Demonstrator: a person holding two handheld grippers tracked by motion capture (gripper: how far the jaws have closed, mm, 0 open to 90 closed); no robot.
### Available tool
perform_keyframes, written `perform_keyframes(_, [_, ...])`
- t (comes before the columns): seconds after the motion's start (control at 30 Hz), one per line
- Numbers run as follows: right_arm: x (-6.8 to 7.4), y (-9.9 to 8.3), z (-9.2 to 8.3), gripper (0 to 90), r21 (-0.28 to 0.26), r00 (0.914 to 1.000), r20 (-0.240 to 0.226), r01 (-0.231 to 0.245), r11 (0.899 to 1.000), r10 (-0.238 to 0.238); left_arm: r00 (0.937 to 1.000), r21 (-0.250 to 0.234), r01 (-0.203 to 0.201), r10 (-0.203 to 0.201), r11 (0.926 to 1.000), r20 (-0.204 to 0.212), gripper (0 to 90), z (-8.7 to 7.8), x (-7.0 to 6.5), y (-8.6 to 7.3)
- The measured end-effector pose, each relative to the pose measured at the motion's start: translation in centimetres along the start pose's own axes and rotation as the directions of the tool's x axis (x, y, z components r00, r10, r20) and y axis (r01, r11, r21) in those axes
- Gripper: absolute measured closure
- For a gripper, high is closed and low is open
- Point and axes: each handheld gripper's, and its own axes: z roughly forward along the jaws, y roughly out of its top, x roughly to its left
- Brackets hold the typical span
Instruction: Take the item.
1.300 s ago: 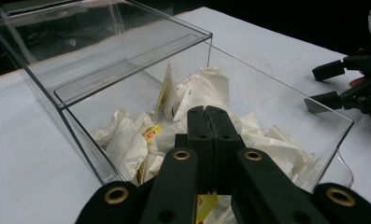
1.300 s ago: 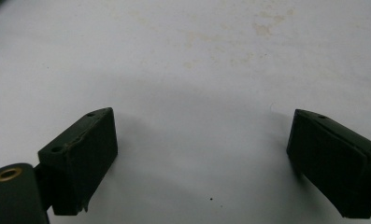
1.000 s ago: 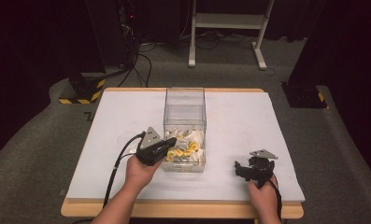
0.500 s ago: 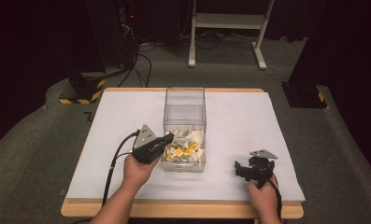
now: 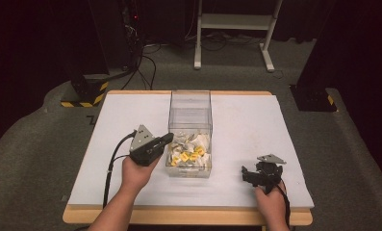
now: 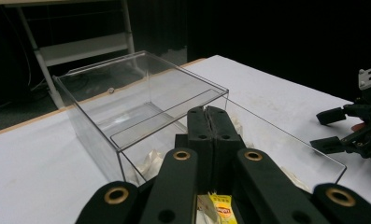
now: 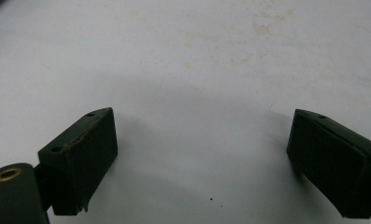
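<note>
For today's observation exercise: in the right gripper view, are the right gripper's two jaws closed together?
No. The right gripper has its two black jaws standing wide apart, with bare white table showing between them.

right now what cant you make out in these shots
- Whether the left gripper pinches anything: in the left gripper view its fingers are pressed together and nothing shows between them; the high view is too small to tell.
- Print on the yellow packets in the clear box: too small in the high view; the left gripper's own arms cover all but one in its view.
- The right gripper view: the table fills it, with the box out of frame.
</note>
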Motion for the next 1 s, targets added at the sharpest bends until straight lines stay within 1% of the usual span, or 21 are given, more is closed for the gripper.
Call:
perform_keyframes(0.4, [0.0,0.0,0.0,8.7,0.000,1.0000,0.000,0.000,1.000,0.000,0.9995,-0.007,0.003,-0.003,1.0000,-0.032,89.2,-1.1,1.2,0.2])
perform_keyframes(0.8, [0.0,0.0,0.0,8.7,0.000,1.0000,0.000,0.000,1.000,0.000,0.9983,-0.001,0.018,-0.018,0.9998,-0.055,89.3,-1.8,2.3,-0.2])
perform_keyframes(1.0, [0.0,0.0,0.0,8.7,0.000,1.0000,0.000,0.000,1.000,0.000,0.9971,0.003,0.026,-0.026,0.9996,-0.072,89.3,-2.4,3.0,-0.5])
